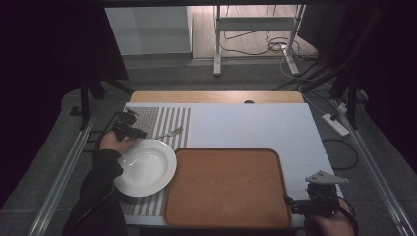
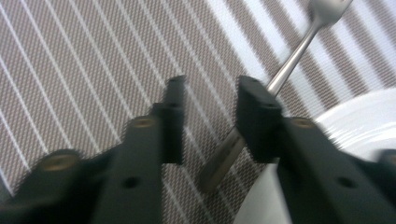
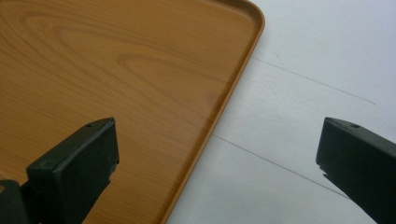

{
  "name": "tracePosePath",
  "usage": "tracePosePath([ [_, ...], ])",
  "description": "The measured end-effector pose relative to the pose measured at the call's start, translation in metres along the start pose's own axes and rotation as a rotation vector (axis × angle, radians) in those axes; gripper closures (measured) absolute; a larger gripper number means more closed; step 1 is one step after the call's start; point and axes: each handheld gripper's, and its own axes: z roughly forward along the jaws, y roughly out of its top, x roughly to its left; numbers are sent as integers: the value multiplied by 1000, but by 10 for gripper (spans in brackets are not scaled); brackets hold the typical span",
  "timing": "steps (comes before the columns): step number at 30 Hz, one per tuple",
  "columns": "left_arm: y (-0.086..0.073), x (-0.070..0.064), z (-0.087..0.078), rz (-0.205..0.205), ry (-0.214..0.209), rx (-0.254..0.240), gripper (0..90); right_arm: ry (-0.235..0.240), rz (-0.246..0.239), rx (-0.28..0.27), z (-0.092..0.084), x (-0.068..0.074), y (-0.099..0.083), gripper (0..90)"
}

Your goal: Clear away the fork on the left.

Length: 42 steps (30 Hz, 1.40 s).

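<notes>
Left gripper (image 2: 205, 112), jaws parted and gripping nothing, straddles the fork (image 2: 280, 77) handle on the striped mat (image 2: 84, 60), just beyond the white plate (image 1: 146, 167). Fork's long axis runs right and away. Right gripper (image 3: 217, 154), wide apart, idles by the tray (image 3: 116, 70).

Light is shining on the pale wall (image 1: 147, 29) behind the counter (image 1: 216, 96). Cables (image 1: 265, 46) are lying on the grey floor (image 1: 196, 73) beside a white stand (image 1: 253, 24).
</notes>
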Motion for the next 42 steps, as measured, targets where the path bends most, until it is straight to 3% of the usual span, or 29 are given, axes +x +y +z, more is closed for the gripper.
tracePosePath([
  [6, 13, -11, 7, 33, -23, -22, 247, -2, 0, 2, 0, 0, 0, 0],
  [9, 19, -17, 12, 45, -33, -15, 156, -2, -1, 3, 0, 0, 0, 0],
  [12, 25, -24, 17, 89, -20, 2, 57, -2, -2, 3, 0, 0, 0, 0],
  [15, 30, -31, 23, 113, -1, 10, 0, -3, -1, 3, 1, 0, 0, 0],
  [23, 41, -43, 43, 161, 2, 74, 4, -5, -3, 6, 0, 0, 0, 0],
  [26, 42, -44, 47, 177, 26, 100, 64, -5, -3, 7, 0, 0, 0, 0],
  [27, 42, -44, 46, 176, 15, 95, 86, -5, -3, 7, 0, 0, 0, 0],
  [33, 40, -42, 40, 194, 4, 69, 347, -5, -6, 10, 0, 1, 0, 0],
  [40, 35, -38, 34, 220, -3, 55, 765, -4, -9, 9, 0, 1, 0, 0],
  [42, 35, -38, 34, 238, -11, 61, 815, -4, -9, 9, 0, 1, 0, 0],
])
